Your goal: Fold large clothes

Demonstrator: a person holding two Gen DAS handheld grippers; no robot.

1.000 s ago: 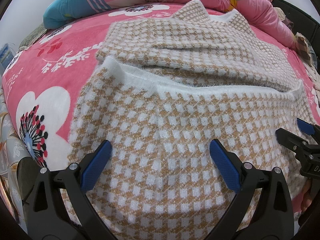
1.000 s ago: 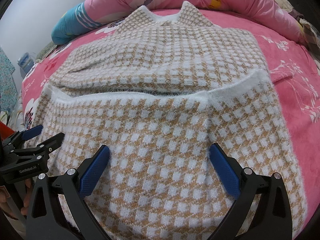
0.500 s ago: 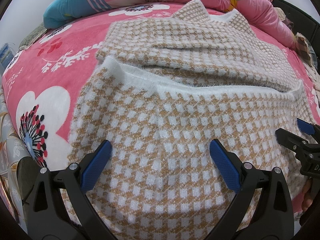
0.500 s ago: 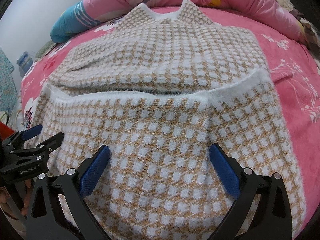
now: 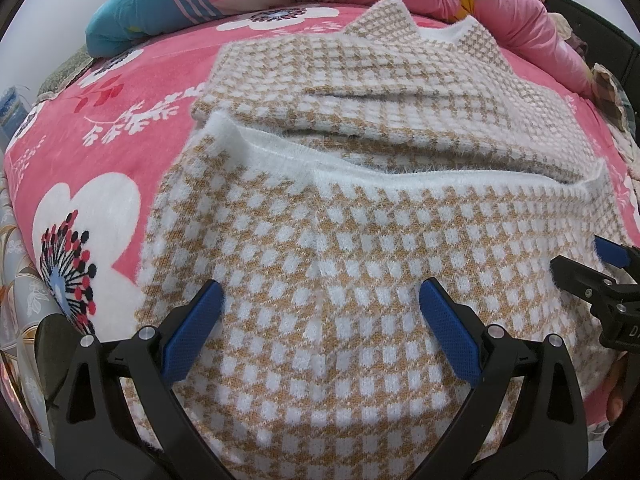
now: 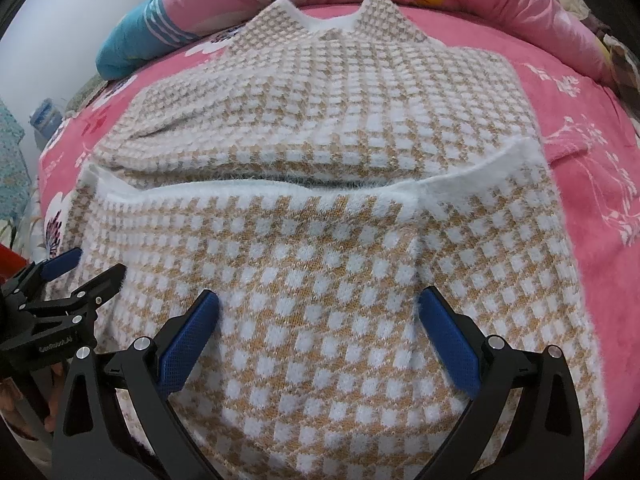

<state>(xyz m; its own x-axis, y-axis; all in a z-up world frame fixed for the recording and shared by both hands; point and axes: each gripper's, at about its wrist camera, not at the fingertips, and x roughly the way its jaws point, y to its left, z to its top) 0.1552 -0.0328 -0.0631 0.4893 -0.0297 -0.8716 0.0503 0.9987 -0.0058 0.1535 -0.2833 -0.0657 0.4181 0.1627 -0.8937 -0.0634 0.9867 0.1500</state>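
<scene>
Checked knit sweater (image 6: 320, 240) lies on the pink floral bed (image 5: 120, 128), hem half already folded up. Left claw (image 5: 320, 320) and right claw (image 6: 320, 320) both released, empty. Grasp the near fold's corners evenly; lift together toward the collar (image 6: 332, 20).

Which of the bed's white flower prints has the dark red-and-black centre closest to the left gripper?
The large white flower at the blanket's near left edge, beside the left gripper; the other flower prints lie far off by the pillows.
</scene>
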